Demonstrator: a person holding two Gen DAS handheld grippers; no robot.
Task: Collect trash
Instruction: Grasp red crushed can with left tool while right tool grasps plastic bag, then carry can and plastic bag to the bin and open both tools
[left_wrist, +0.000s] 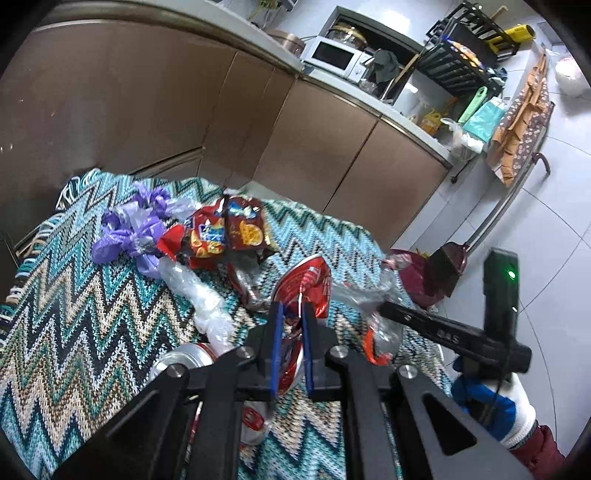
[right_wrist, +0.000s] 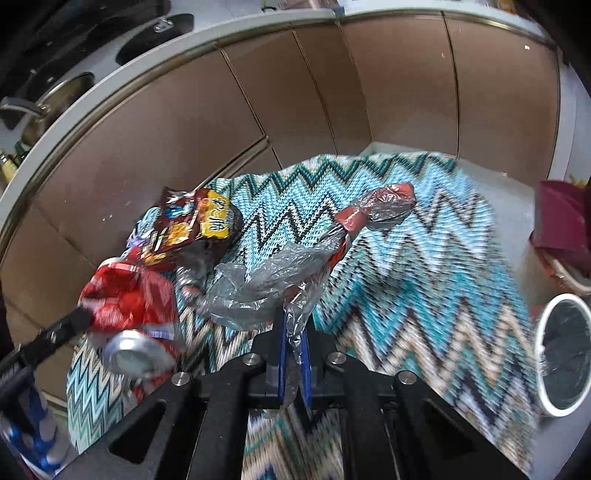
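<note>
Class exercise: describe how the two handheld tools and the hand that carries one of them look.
Both the left tool and right tool have black angular frames, silver bolts and blue finger pads. A white-and-blue knitted glove with a dark red sleeve grips a black handle lit green.

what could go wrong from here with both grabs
The left gripper pinches only the edge of a crushed red can, so it may slip out. The right gripper holds thin clear plastic that trails to a red-wrapped piece; it might tear or drag that piece along.
</note>
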